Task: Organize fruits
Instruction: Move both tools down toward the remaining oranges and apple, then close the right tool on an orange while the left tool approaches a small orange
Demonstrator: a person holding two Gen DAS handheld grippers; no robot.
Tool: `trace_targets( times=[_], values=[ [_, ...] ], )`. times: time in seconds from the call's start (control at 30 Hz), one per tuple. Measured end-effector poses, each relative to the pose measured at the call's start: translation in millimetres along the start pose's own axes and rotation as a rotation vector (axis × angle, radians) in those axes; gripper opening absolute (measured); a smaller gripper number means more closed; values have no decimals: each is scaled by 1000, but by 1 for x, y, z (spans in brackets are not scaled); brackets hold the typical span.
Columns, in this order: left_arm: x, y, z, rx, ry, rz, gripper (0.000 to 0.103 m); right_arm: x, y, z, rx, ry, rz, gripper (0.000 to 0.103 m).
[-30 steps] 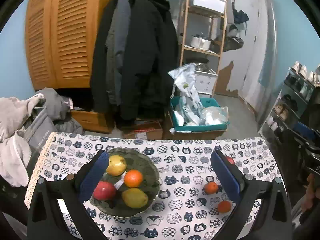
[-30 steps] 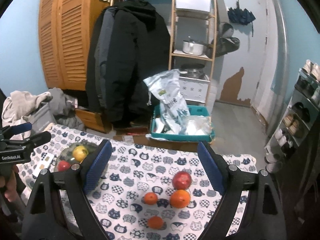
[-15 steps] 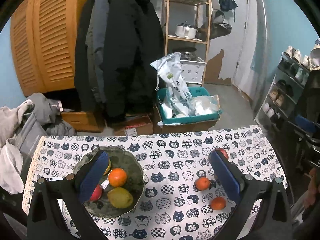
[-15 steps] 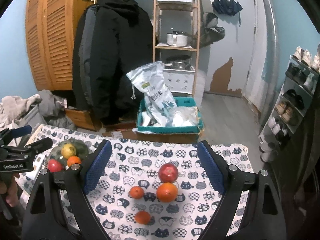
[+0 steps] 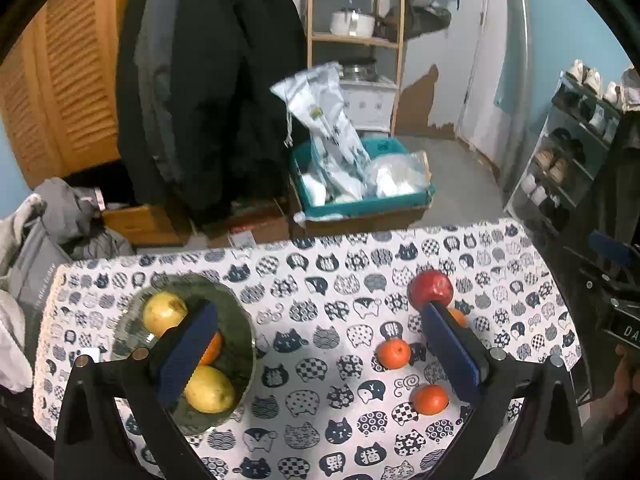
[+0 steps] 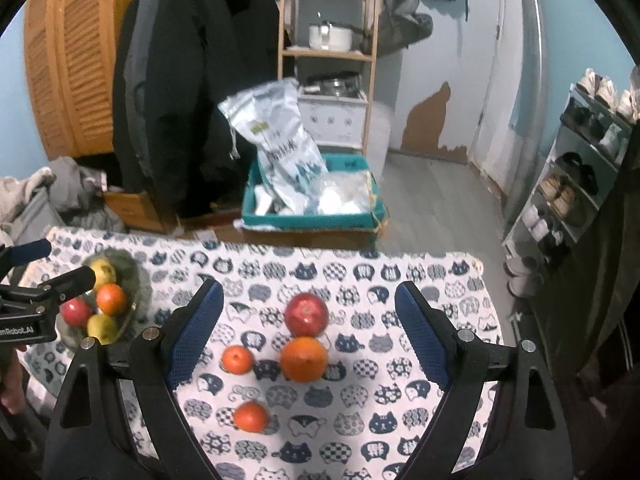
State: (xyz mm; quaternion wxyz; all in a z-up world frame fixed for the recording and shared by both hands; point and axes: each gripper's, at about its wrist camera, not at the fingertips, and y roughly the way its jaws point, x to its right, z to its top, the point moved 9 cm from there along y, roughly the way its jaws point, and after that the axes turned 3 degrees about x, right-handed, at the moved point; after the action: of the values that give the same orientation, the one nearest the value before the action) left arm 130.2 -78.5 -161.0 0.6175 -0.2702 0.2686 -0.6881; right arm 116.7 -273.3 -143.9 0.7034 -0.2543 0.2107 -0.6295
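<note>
A green bowl (image 5: 236,312) on the left of the cat-print cloth holds a yellow apple (image 5: 164,314), a lemon (image 5: 210,390) and an orange partly hidden by my left finger. In the right wrist view the bowl (image 6: 134,276) also shows a red apple (image 6: 75,312). On the cloth lie a red apple (image 6: 306,314), a large orange (image 6: 304,359) and two small oranges (image 6: 237,359) (image 6: 250,417). My left gripper (image 5: 320,354) is open and empty above the cloth. My right gripper (image 6: 308,330) is open and empty, with the loose fruits between its fingers.
The table's far edge (image 6: 280,248) drops to the floor. Beyond it stand a teal crate with bags (image 6: 312,204), hanging coats (image 6: 192,80), a wooden shelf (image 6: 328,52) and a shoe rack (image 6: 576,184) at right. Clothes (image 5: 48,224) pile at left.
Both grippers have pulled back and up from the table, so more cloth shows. The left view has swung right, off the bowl. The fruits have not moved.
</note>
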Motion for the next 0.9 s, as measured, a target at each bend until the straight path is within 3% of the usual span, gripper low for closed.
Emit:
trace_targets(
  times=[0.43,0.9],
  values=[
    [19,58,-28,-109,26,8,102,15,50,-40,-145,15,-14,87],
    [20,123,-71,-255,5,34,102,9,129,-98,-365,61,41,87]
  ],
)
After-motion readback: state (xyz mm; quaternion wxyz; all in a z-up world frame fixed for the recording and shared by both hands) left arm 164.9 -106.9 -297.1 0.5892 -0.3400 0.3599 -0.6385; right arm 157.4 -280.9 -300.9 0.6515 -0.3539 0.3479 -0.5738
